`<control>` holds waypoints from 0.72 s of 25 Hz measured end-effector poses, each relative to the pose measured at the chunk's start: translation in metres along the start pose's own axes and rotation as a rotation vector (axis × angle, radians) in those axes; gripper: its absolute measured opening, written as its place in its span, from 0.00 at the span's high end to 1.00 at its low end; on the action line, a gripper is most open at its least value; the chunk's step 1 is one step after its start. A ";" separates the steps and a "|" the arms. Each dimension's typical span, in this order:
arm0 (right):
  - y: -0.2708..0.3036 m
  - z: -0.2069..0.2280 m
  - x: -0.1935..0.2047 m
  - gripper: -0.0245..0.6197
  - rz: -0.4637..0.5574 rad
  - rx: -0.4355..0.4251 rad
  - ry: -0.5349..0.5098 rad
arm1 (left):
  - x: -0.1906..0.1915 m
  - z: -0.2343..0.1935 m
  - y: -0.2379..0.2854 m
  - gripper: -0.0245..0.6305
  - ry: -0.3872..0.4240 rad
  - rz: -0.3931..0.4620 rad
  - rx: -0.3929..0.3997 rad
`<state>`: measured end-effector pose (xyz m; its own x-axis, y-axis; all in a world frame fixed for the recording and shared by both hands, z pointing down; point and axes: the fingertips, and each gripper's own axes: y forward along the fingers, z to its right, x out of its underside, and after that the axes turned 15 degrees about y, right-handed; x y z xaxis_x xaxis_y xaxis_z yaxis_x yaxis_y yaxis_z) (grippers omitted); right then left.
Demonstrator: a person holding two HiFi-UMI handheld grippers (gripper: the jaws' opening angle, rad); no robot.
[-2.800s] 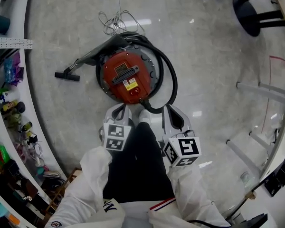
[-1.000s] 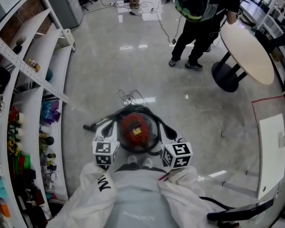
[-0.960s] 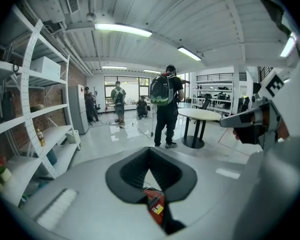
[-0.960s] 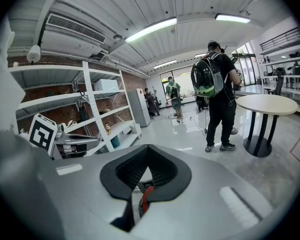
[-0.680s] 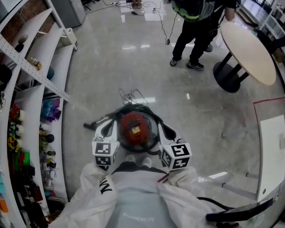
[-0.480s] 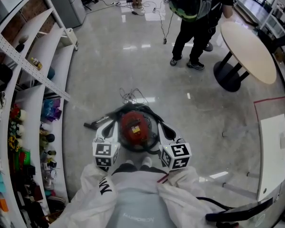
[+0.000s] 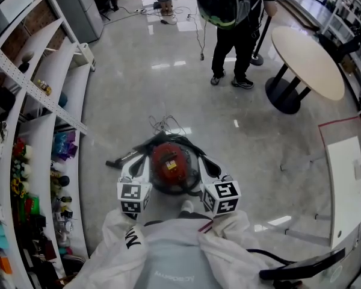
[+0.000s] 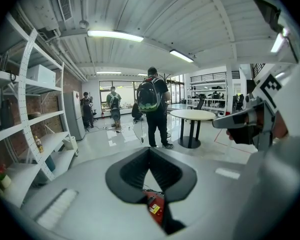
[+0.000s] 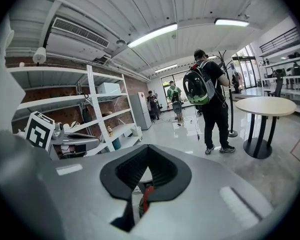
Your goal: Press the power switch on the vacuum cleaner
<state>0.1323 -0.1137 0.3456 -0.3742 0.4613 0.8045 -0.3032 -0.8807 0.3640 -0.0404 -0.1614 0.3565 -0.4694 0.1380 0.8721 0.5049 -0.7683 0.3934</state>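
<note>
Over the vacuum cleaner (image 7: 170, 163) hang the left gripper (image 7: 141, 162) and right gripper (image 7: 206, 165), fingers closed, empty.

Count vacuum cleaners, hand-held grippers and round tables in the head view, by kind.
vacuum cleaner: 1
hand-held grippers: 2 (left hand-held gripper, right hand-held gripper)
round table: 1
Total: 4

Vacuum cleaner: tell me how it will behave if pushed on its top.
The vacuum cleaner is a squat round canister sitting flat, so it probably won't tip under a downward press. The glossy floor suggests it may slide if pushed sideways. Its looped black hose looks flexible and would likely drag along.
</note>
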 end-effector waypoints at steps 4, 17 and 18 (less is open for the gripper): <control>-0.006 -0.017 0.004 0.96 0.006 -0.008 -0.017 | 0.003 -0.001 -0.018 0.96 -0.004 0.013 -0.004; -0.035 -0.072 0.044 0.96 0.014 0.027 -0.037 | 0.038 -0.011 -0.078 0.96 -0.024 0.036 0.019; -0.038 -0.075 0.048 0.96 0.013 0.033 -0.038 | 0.039 -0.010 -0.082 0.96 -0.025 0.039 0.023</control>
<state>0.0598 -0.0502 0.3353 -0.3440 0.4456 0.8265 -0.2692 -0.8901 0.3678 -0.1074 -0.0993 0.3557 -0.4307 0.1244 0.8939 0.5394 -0.7586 0.3655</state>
